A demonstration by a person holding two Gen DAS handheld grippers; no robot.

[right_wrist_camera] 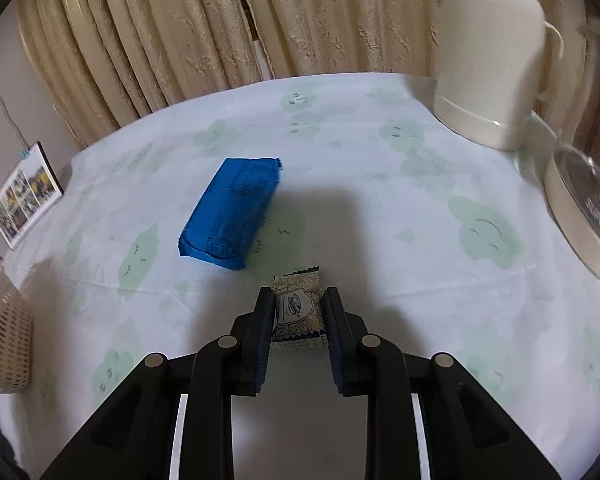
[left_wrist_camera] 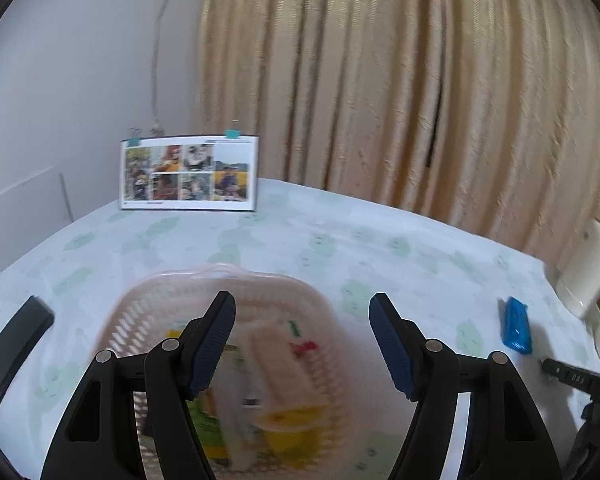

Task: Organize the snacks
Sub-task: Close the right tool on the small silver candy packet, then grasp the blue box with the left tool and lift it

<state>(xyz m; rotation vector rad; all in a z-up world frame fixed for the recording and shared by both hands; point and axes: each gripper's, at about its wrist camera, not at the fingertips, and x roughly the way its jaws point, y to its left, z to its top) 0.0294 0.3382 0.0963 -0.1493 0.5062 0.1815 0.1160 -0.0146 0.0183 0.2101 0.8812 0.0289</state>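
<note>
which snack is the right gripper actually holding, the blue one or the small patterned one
The small patterned packet, pinched between the right gripper's fingers. The blue packet lies free on the tablecloth beyond it.

Our left claw [left_wrist_camera: 302, 340]: fingers spread wide, empty | our right claw [right_wrist_camera: 299, 312]: fingers clamped on something small.

There is one pink basket [left_wrist_camera: 224, 292] and one blue snack packet [right_wrist_camera: 230, 216]. One small patterned snack [right_wrist_camera: 298, 306], one kettle [right_wrist_camera: 488, 52] and one photo card [left_wrist_camera: 188, 174] are there too.
</note>
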